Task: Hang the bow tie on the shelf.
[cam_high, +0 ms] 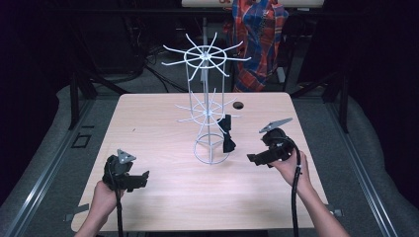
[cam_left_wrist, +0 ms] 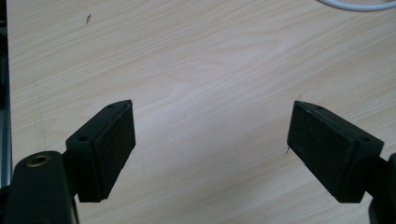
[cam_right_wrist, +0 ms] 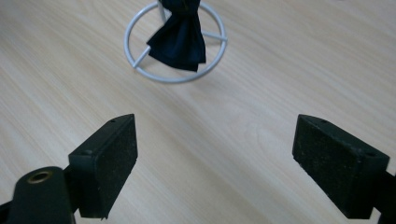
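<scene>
A white wire rack [cam_high: 206, 106] with two tiers of spokes stands mid-table on a ring base [cam_right_wrist: 175, 44]. A small dark cloth item [cam_high: 227, 134] hangs from a lower spoke on the rack's right side, and in the right gripper view this dark cloth [cam_right_wrist: 180, 39] dangles over the ring base. My right gripper [cam_high: 253, 159] is held to the right of the rack, pointing at it; the right gripper [cam_right_wrist: 212, 161] is open with nothing between its pads. My left gripper [cam_high: 144, 177] rests low at the front left, and the left gripper [cam_left_wrist: 210, 149] is open over bare wood.
The wooden table [cam_high: 163, 187] has a small round hole [cam_high: 238, 105] near its far edge. A plaid cloth [cam_high: 258, 34] hangs behind the table. Dark frames and cables stand beyond the far edge.
</scene>
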Available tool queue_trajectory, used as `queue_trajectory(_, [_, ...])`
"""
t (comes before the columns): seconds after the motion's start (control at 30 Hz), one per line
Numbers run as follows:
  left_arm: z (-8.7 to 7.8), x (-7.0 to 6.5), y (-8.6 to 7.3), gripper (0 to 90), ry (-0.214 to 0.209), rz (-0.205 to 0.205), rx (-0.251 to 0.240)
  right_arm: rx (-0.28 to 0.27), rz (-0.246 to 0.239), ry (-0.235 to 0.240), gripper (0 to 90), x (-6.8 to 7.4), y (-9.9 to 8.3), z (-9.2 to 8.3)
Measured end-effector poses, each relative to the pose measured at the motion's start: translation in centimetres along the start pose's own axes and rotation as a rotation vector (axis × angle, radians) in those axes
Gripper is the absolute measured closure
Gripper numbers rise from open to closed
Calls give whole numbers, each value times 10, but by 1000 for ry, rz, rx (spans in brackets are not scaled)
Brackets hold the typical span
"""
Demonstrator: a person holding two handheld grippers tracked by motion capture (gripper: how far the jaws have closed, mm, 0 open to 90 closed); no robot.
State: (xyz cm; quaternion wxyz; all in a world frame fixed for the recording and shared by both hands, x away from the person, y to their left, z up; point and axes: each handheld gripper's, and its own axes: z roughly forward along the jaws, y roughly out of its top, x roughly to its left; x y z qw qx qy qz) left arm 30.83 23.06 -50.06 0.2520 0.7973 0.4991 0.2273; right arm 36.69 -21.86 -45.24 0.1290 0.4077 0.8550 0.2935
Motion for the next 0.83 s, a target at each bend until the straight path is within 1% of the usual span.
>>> queue_trajectory(0.07, [0,0,0,156,1,1,0,13,-2,-4,134,1,-6,2])
queue_trajectory(0.1, [0,-1,0,155,-1,4,-1,31,-12,-15,134,1,-11,2])
queue_trajectory(0.17, [0,-1,1,156,0,4,-5,45,-22,-17,131,2,-18,5])
queue_trajectory(0.2, [0,-1,1,156,0,5,-5,39,-27,-22,134,2,-21,6])
queue_trajectory(0.23, [0,-1,1,156,0,4,-5,44,-35,-32,135,2,-24,5])
queue_trajectory(0.37, [1,-1,0,156,-1,0,-3,82,-11,-33,134,0,-35,2])
queue_trajectory(0.4, [1,-1,0,156,-1,0,-3,82,-11,-33,134,0,-35,2])
queue_trajectory(0.43, [1,-1,1,156,-1,2,-4,104,-4,-34,134,-1,-43,3])
queue_trajectory(0.47, [0,-1,1,156,-1,6,-2,101,-3,-32,134,-1,-47,5])
queue_trajectory(0.53, [1,-1,1,156,0,8,-3,131,-10,-37,134,-1,-54,7])
queue_trajectory(0.6, [1,-2,1,156,1,7,-3,165,-4,-29,133,1,-59,11])
queue_trajectory(0.63, [1,-2,2,156,2,9,-3,169,-10,-29,133,1,-61,13])
queue_trajectory(0.7, [1,-2,2,155,2,8,-1,199,-27,-38,133,1,-62,16])
queue_trajectory(0.73, [2,-3,2,156,4,10,1,198,-24,-34,136,1,-62,18])
queue_trajectory(0.8, [2,-2,2,156,4,10,8,205,-34,-42,140,1,-62,20])
queue_trajectory(0.83, [3,-2,2,156,6,8,9,212,-29,-29,141,2,-62,21])
